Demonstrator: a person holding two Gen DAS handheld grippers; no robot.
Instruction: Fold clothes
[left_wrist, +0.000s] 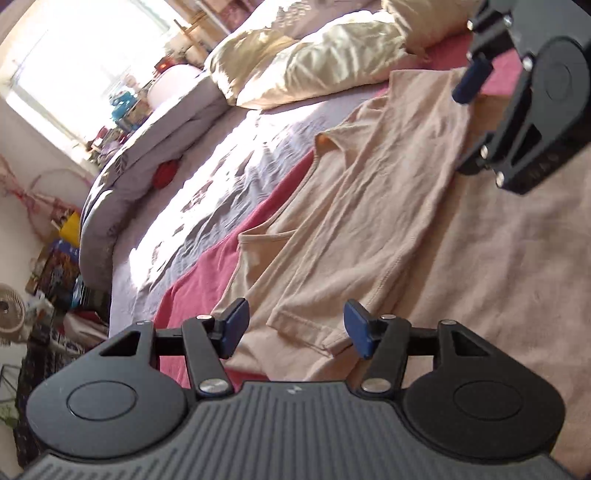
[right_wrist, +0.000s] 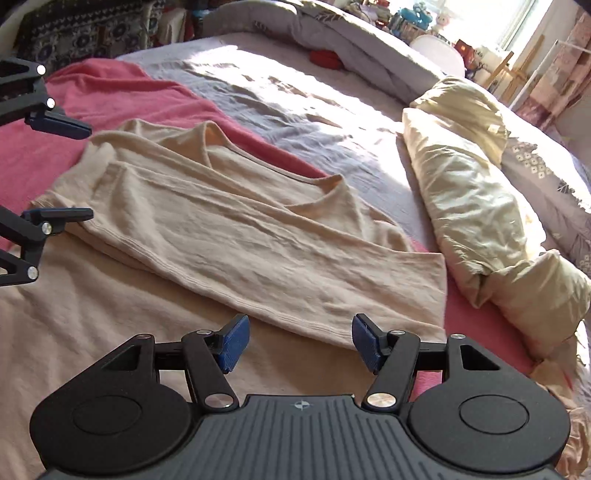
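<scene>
Lying across the middle of both views, the beige shirt (right_wrist: 236, 229) sits partly folded on a pink blanket (right_wrist: 122, 92) on the bed (right_wrist: 295, 103), one panel doubled over its body. The left gripper (left_wrist: 295, 328) hangs released just above a hemmed edge at lower centre, nothing between its pads. The right gripper (right_wrist: 297, 341) is likewise released over the near hem. Thin, limp knit like this will probably sag and wrinkle when lifted, so pinching two corners of the hem, well apart, seems the best hold
</scene>
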